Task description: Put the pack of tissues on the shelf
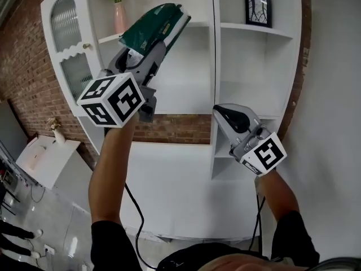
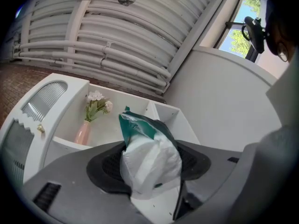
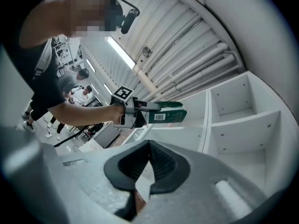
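The pack of tissues [image 1: 153, 26] is green and white, and my left gripper [image 1: 145, 45] is shut on its lower end. It is held up and tilted in front of the upper shelf board [image 1: 198, 23] of the white shelving unit, touching no board that I can see. In the left gripper view the pack [image 2: 145, 127] sticks out between the pads of the left gripper [image 2: 150, 164] towards the shelf. The right gripper view shows the pack [image 3: 169, 116] from the side. My right gripper [image 1: 221, 113] hangs lower at the right, shut and holding nothing, its pads meeting at the tip [image 3: 149, 147].
A pink vase with flowers [image 1: 119, 14] stands on the upper left shelf, close to the pack. A framed picture [image 1: 258, 9] sits in the upper right compartment. A cabinet door with ribbed glass [image 1: 66, 27] is at the left, beside a brick wall [image 1: 20, 72]. A low white cabinet [image 1: 42, 161] stands below.
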`<state>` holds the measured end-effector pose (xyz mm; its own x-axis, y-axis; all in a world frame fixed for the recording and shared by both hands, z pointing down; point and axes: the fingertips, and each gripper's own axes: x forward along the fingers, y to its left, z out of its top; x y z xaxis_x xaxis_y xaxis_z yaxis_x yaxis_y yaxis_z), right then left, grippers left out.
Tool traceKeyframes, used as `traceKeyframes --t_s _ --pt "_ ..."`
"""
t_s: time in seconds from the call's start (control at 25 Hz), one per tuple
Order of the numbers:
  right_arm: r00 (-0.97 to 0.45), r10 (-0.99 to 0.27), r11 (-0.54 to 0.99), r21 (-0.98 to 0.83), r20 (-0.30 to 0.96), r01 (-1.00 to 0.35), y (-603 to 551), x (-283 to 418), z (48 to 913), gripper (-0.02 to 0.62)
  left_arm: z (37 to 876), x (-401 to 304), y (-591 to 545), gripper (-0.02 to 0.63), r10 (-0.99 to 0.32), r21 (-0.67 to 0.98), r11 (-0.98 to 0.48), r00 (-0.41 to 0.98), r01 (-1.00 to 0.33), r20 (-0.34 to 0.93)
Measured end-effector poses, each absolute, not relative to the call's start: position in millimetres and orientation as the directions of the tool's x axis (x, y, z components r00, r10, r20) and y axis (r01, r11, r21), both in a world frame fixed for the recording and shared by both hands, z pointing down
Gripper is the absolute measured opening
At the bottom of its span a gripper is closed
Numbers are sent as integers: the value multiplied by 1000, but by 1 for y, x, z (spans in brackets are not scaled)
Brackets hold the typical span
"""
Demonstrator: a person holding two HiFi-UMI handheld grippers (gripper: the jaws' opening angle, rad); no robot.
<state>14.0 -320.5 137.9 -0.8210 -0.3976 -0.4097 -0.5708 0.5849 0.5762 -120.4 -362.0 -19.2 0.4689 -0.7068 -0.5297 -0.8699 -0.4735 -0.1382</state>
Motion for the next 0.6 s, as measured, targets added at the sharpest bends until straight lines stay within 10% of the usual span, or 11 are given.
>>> traceKeyframes --t_s 0.6 --pt "-852 -357 584 620 -383 -524 -349 46 134 2 -90 -85 -460 265 -859 -201 -357 405 -912 -314"
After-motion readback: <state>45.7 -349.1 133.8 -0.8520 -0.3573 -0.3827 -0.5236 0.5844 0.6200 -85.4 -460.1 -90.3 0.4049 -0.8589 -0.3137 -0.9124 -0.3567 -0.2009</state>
